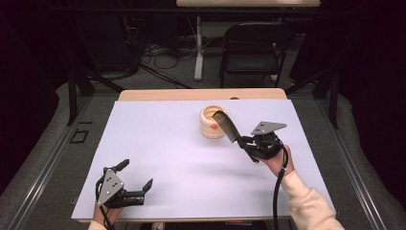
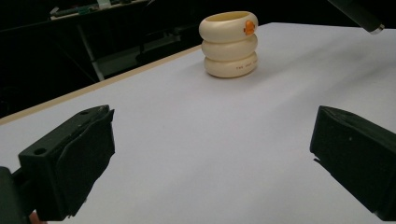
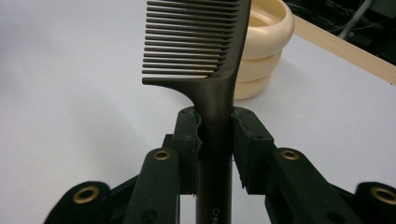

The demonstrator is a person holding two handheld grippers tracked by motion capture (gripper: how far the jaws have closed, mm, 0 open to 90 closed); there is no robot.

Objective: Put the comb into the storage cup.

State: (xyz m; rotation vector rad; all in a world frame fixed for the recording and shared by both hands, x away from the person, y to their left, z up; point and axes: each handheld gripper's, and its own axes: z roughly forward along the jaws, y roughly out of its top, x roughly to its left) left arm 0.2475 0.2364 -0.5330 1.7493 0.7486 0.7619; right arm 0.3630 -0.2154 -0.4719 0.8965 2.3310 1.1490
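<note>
Right gripper view showed the right gripper (image 3: 215, 140) clamped on a dark comb (image 3: 205, 56) by its handle, teeth end over the cream ringed holder (image 3: 266, 51) ahead. Risk judged: comb tip catching the rim, tipping the light holder. Left gripper (image 1: 136, 175) stood wide, idle.

Matt dark plastic comb (image 3: 201, 51), glossy cream holder (image 2: 229, 44)
</note>
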